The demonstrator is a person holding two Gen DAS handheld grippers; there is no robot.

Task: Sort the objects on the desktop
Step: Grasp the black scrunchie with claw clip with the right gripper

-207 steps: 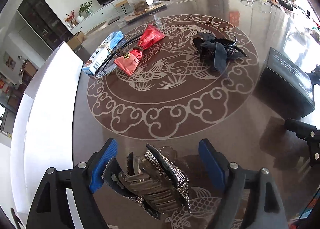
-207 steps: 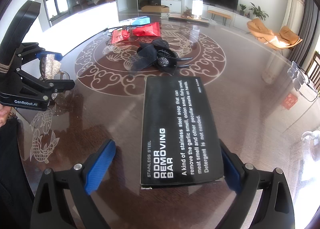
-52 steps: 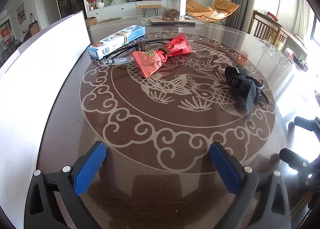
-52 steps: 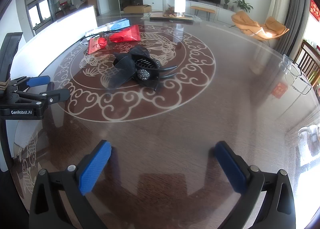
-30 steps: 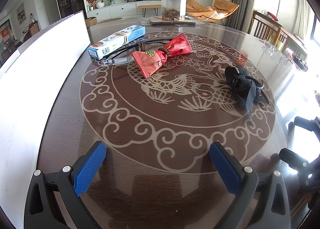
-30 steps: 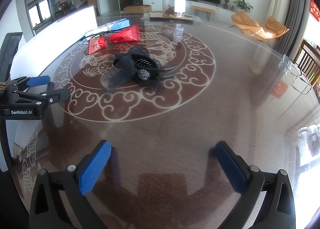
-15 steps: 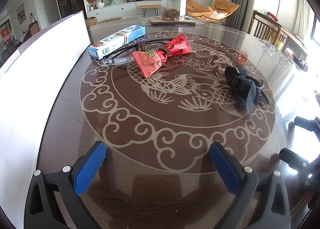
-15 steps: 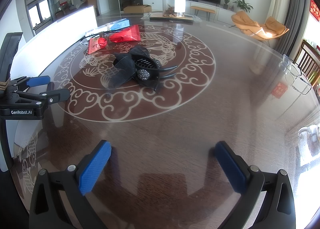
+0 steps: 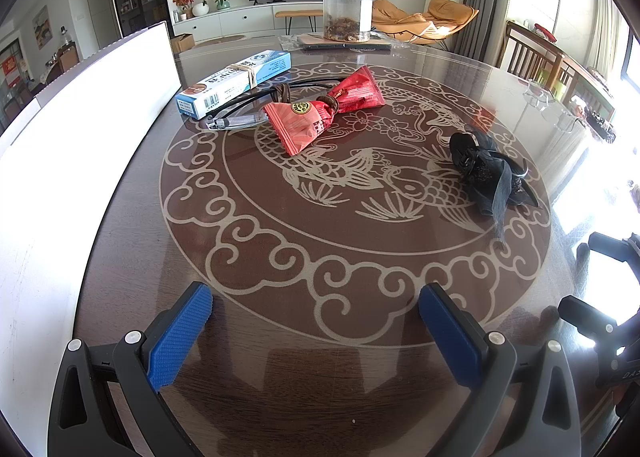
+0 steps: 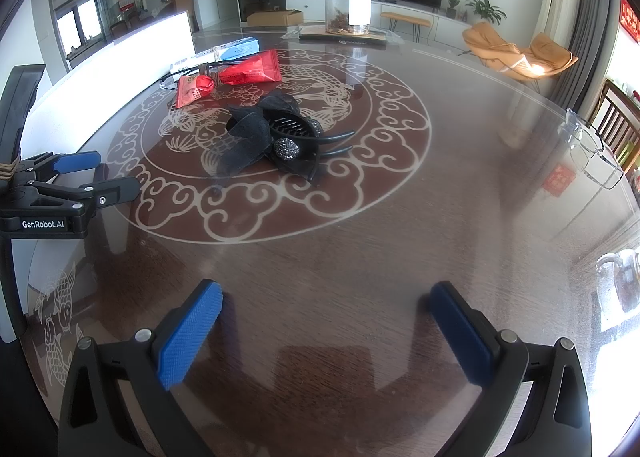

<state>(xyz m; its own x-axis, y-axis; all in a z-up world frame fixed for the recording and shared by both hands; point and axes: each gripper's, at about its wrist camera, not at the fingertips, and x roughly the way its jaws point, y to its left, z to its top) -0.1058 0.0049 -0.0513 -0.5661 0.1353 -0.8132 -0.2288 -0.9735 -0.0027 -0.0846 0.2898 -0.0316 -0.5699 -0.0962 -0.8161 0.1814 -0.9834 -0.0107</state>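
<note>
We see a round dark desk point(image 9: 120, 249) under glass, patterned with a pale fish medallion. On it lie a blue-and-white box point(image 9: 236, 83), glasses point(image 9: 240, 119) just beside it, a red packet point(image 9: 320, 109), and, well apart, a black hair clip point(image 9: 488, 173). A clear jar point(image 9: 347, 9) stands at the far edge.

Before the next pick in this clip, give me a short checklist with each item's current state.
1. Left gripper jaws open and empty: ok.
2. Right gripper jaws open and empty: ok.
3. Black bow hair clip lying free on the table, nothing on top of it: ok.
4. Red snack packets separable from the glasses: not ok, they overlap them.
5. Blue box clear of the glasses: cannot tell.
6. Destination for sorted items in view: not ok, none shows.
</note>
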